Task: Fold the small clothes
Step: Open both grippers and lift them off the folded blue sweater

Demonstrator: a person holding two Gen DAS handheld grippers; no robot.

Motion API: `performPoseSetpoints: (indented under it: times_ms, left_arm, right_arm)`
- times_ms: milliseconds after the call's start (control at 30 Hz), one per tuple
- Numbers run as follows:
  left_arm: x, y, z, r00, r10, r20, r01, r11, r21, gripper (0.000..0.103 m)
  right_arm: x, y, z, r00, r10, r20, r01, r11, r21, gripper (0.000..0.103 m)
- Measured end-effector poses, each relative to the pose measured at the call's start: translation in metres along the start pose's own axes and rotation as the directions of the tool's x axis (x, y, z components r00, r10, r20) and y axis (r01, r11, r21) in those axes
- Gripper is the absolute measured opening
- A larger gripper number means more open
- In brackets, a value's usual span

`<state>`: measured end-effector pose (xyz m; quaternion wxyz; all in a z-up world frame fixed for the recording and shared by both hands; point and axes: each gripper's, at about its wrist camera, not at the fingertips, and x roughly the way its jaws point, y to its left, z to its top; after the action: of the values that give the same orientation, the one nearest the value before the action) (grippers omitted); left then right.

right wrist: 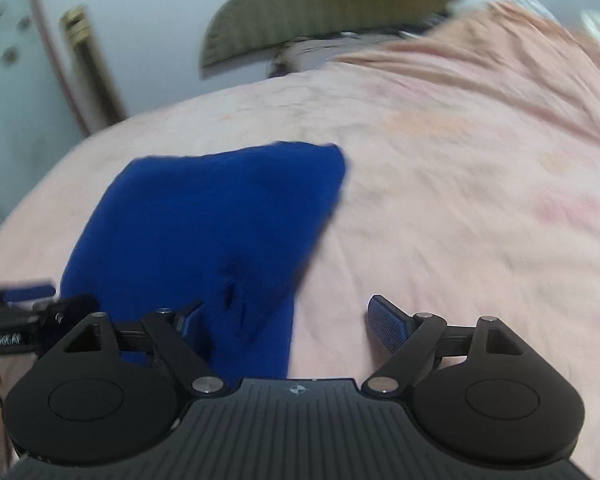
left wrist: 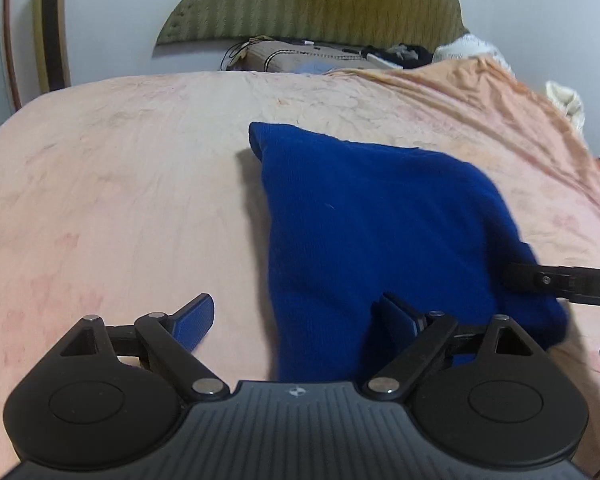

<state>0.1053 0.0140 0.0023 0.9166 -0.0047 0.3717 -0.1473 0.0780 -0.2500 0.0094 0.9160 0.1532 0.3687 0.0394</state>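
Blue knit garment (left wrist: 380, 232) lies flat on the pink bedsheet (left wrist: 120, 200), folded into a rough four-sided slab. In the left wrist view its long axis runs from the near edge, down by the grippers, up and away toward the olive headboard (left wrist: 316, 0). The far left corner forms a blunt point aimed at the headboard. The far edge slopes down to the right. In the right wrist view the same piece (right wrist: 204, 232) sits left of centre, with its far corner reaching up and right.

Left gripper (left wrist: 300, 320): jaws stand wide apart, nothing clamped. The left finger (left wrist: 194, 320) is over bare sheet. The right finger (left wrist: 400, 320) overlaps the garment's near edge; whether it touches the cloth cannot be told.

Right gripper (right wrist: 288, 320): jaws likewise spread wide, gripping nothing. Its left finger (right wrist: 186, 318) sits over the near part of the blue cloth, its right finger (right wrist: 386, 326) over bare sheet. This view is motion-blurred, so a dark crease near the garment's near edge is probably a pucker in the knit, not confirmed.

Each gripper shows at the edge of the other's view, near the garment's near corners. Beige pillow (left wrist: 300, 58) and assorted clutter lie at the head of the bed.
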Motion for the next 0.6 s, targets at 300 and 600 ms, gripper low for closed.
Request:
performPoseSetpoints:
  times_ms: [300,600]
  left_arm:
    - [-0.016,-0.013,-0.023,0.995,0.098,-0.002,-0.098,0.995,-0.004,0.09]
    - [-0.027,-0.017,-0.038,0.995,0.099,-0.029,-0.099,0.995,-0.01,0.09]
  right_arm:
    - [-0.023,0.033,-0.029,0.995,-0.077,0.07,0.085,0.991,-0.107,0.092]
    - [-0.023,0.028,-0.037,0.98,-0.19,0.054,0.193,0.98,-0.056,0.092]
